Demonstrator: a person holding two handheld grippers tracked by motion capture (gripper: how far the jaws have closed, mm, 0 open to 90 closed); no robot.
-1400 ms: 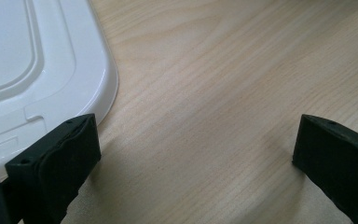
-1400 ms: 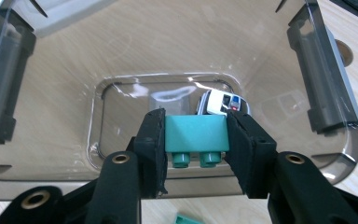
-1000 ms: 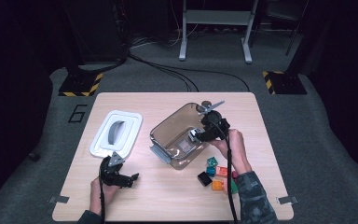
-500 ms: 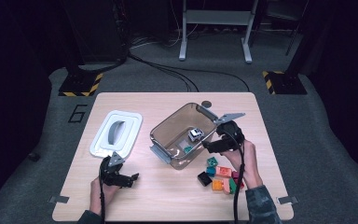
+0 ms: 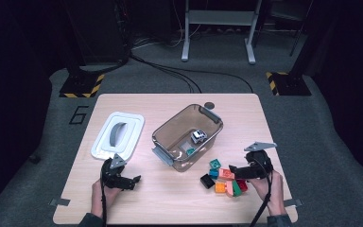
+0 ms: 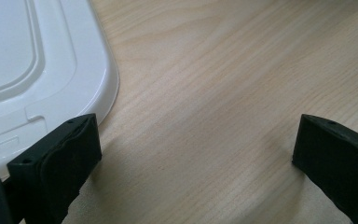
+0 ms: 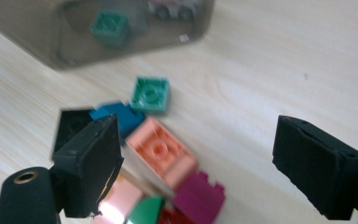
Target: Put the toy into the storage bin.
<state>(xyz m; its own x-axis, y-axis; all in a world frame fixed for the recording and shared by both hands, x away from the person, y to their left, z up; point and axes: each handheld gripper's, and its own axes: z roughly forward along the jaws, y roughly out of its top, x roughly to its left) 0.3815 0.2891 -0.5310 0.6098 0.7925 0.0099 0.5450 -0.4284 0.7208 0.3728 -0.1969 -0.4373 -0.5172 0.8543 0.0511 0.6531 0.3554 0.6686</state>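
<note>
A clear brownish bin (image 5: pixel 208 116) stands mid-table with a small white toy car (image 5: pixel 198 136) and a teal brick (image 5: pixel 189 152) inside. A pile of coloured bricks (image 5: pixel 222 180) lies to its right front. My right gripper (image 5: pixel 234 171) hovers low at that pile, open; its jaws have just been opening and nothing sits between them. The right gripper view puts its jaws (image 7: pixel 198 140) over a salmon brick (image 7: pixel 161 154), with a teal brick (image 7: pixel 150 94), a black brick (image 7: pixel 70 123) and a magenta brick (image 7: pixel 199 198) around. My left gripper (image 5: pixel 134 182) rests open on the table.
A white lid (image 5: pixel 130 124) lies left of the bin, and its corner (image 6: pixel 37 70) sits beside my left gripper's (image 6: pixel 196 140) jaw. Bare wood stretches between the two hands. Table edges are near both hands at the front.
My right gripper moved from above the bin down and rightward to the brick pile, and its jaws opened. The toy car now lies in the bin. The left gripper stayed put.
</note>
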